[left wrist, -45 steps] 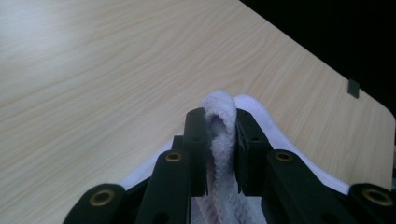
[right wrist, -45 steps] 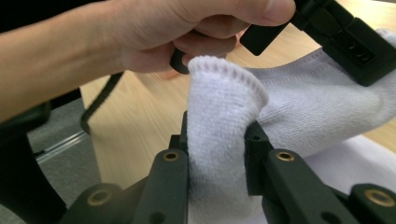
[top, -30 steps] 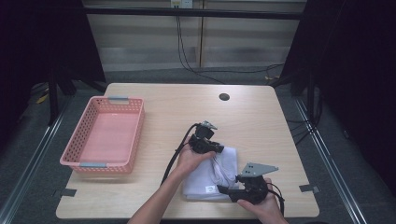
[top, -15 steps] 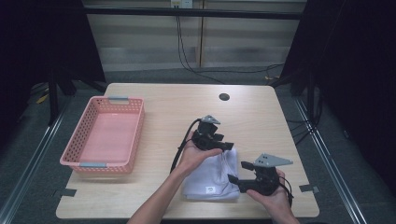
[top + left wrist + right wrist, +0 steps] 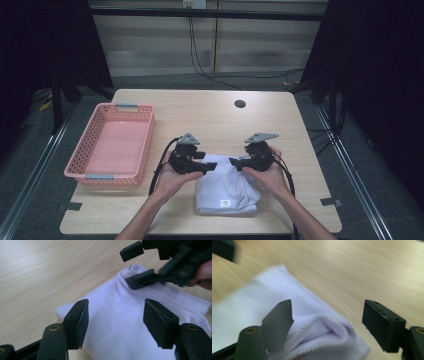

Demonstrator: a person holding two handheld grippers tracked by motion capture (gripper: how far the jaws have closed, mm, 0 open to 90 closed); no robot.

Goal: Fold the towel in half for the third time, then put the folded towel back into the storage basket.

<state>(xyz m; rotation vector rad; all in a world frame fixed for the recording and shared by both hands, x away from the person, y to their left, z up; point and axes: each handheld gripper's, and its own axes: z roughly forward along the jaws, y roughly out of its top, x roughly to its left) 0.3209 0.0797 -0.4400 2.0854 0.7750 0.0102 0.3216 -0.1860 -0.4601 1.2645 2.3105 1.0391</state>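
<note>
A: Okay, quick one. Where's the garment?

B: The folded white cloth (image 5: 227, 187) lies flat on the wooden table (image 5: 210, 115), near the front edge, just right of the pink basket (image 5: 111, 145). Small tag on its near fold.

A: Grippers?

B: Left gripper (image 5: 211, 167) hangs over the cloth's far left corner, right gripper (image 5: 234, 161) over the far right part, tips pointing at each other. Both have just been opening. In the left gripper view its pads (image 5: 79, 322) stand spread with the cloth below and nothing pinched. The right gripper's jaws are spread too, above a rolled hem, not pressing it.

A: So the cloth is loose. Risks?

B: Probably two. The tips are near each other, so closing in on the same fold could knock jaw on jaw. And the far edge is bunched, so a pinch there may catch one layer only, and a lift would then drag the fold open. A carry to the basket by one corner would let the stack sag apart.

A: Surface and room?

B: Pale wood-grain top, smooth, with a dark round hole (image 5: 240, 104) near the far edge. Tape marks at the front corners. Grey floor around, cables (image 5: 200, 60) trailing down the back wall, dark curtains at both sides.
</note>
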